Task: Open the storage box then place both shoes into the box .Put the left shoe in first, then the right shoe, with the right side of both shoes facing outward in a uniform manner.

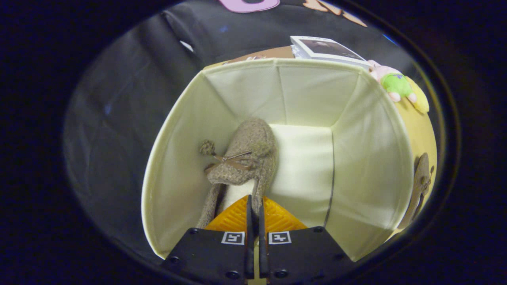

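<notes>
**While pinched at the heel, first shoe down in box**

Though low in the box (380, 158), claw (253, 213) clenched on the shoe (247, 158) at the heel rim, toe pointing straight ahead, along the left wall. Second shoe (420, 186) outside, right of the box, on the tabletop (425, 134).

The heel of the shoe (243, 158) in the box (368, 158) is covered by the gripper (253, 209), whose 2 fingers are pressed nearly together there. A 2nd shoe (420, 186) outside is half hidden by the right wall.
</notes>
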Available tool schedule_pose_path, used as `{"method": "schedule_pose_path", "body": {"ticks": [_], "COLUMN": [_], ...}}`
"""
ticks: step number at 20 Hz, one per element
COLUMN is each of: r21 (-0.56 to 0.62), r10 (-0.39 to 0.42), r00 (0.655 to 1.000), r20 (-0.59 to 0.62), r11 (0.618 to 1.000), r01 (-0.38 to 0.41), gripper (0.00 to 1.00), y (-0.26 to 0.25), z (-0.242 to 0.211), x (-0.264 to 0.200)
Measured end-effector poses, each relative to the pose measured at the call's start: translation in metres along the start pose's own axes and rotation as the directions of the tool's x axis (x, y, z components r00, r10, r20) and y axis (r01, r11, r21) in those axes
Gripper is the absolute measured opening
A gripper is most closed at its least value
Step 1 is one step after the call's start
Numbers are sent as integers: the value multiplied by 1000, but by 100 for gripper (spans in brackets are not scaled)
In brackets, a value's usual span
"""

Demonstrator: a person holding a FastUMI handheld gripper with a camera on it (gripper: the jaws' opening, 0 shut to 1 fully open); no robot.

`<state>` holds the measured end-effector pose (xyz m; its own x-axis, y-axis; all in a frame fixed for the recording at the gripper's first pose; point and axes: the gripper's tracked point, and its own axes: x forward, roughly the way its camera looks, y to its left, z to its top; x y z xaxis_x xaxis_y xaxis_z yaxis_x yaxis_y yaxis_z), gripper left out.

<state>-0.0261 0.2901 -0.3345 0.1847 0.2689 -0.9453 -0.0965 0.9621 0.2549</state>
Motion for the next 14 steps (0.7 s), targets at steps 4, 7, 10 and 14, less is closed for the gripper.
{"method": "schedule_pose_path", "body": {"ticks": [4, 7, 10, 14], "r21": [-51, -102, -199, -254], "r10": [63, 111, 117, 132], "r00": [998, 989, 979, 953], "r20": [26, 93, 165, 273], "r11": [997, 990, 977, 965], "r01": [-62, -101, -83, -61], "gripper": [59, 90, 100, 100], "y": [13, 18, 7, -17], "z": [2, 16, 25, 40], "x": [-9, -33, -59, -99]}}
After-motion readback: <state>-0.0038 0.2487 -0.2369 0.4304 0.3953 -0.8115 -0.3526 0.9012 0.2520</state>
